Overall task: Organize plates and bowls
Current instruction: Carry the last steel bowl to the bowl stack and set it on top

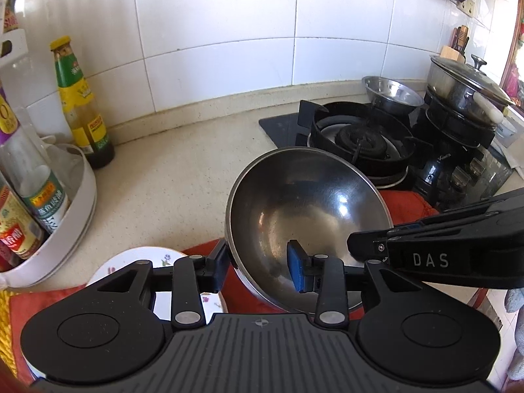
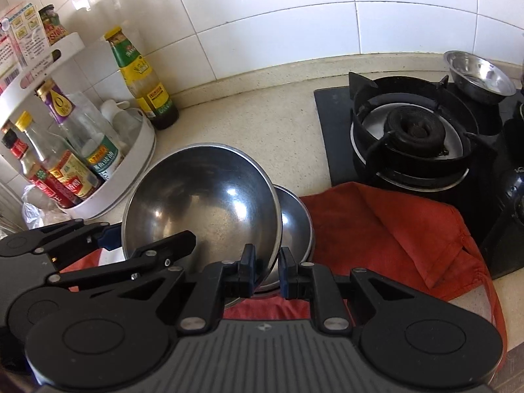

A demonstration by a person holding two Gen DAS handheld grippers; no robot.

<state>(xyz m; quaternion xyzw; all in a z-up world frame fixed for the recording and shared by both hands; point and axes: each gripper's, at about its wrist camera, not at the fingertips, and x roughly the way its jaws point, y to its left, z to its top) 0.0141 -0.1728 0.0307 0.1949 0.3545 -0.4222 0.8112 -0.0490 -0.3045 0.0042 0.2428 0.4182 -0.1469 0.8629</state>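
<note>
A large steel bowl point(image 1: 304, 209) is tilted up above the red cloth point(image 1: 409, 204). My left gripper point(image 1: 258, 270) stands open astride its near-left rim, one pad outside and one pad inside. My right gripper point(image 2: 266, 270) is shut on the bowl's point(image 2: 203, 203) right rim. It reaches in from the right in the left wrist view point(image 1: 370, 245). A smaller steel bowl point(image 2: 294, 226) sits just behind and right of the large one. A white floral plate point(image 1: 131, 262) lies under my left gripper.
A white rack point(image 2: 108, 183) of sauce bottles stands at the left. A yellow-labelled bottle point(image 1: 83, 108) stands by the wall. The black gas stove point(image 2: 416, 137) is at the right, with a small steel bowl point(image 2: 478, 75) and a lidded pot point(image 1: 465, 85).
</note>
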